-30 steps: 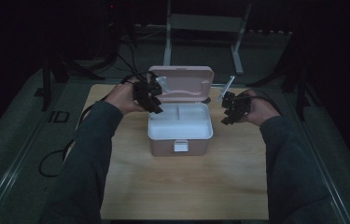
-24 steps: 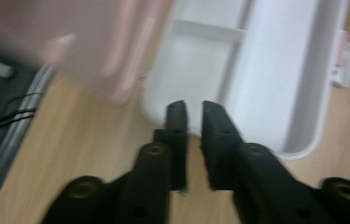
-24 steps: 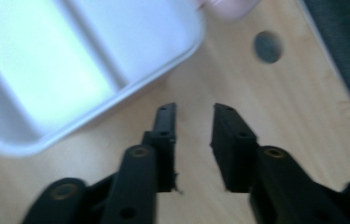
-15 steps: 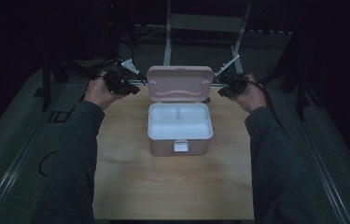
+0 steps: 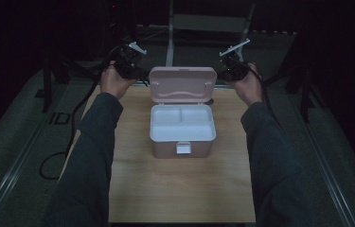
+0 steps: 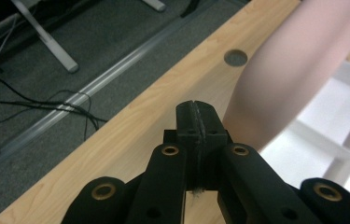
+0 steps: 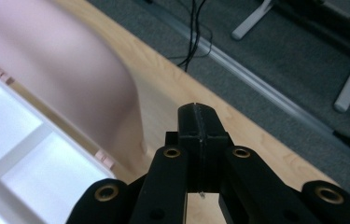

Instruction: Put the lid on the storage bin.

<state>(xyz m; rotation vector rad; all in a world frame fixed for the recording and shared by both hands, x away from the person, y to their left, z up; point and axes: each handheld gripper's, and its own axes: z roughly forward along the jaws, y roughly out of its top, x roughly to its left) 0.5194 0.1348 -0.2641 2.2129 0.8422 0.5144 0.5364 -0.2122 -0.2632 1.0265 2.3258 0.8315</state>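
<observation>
The desk [image 5: 184, 189] is pale wood with a fine light grain. On it sits a pale pink box [image 5: 181, 137]; its raised lid [image 5: 182, 84] is the same pink, and the divided tray inside [image 5: 181, 122] is white, as is the small latch at its front [image 5: 183, 148]. The left tongs [image 6: 195, 122] and right tongs [image 7: 197, 122] are matte black with brass-coloured rivets. Around the desk the carpet floor [image 5: 19, 127] is grey-green, crossed by black cables [image 6: 32, 100]. The person's sleeves [image 5: 90, 156] are dark grey.
</observation>
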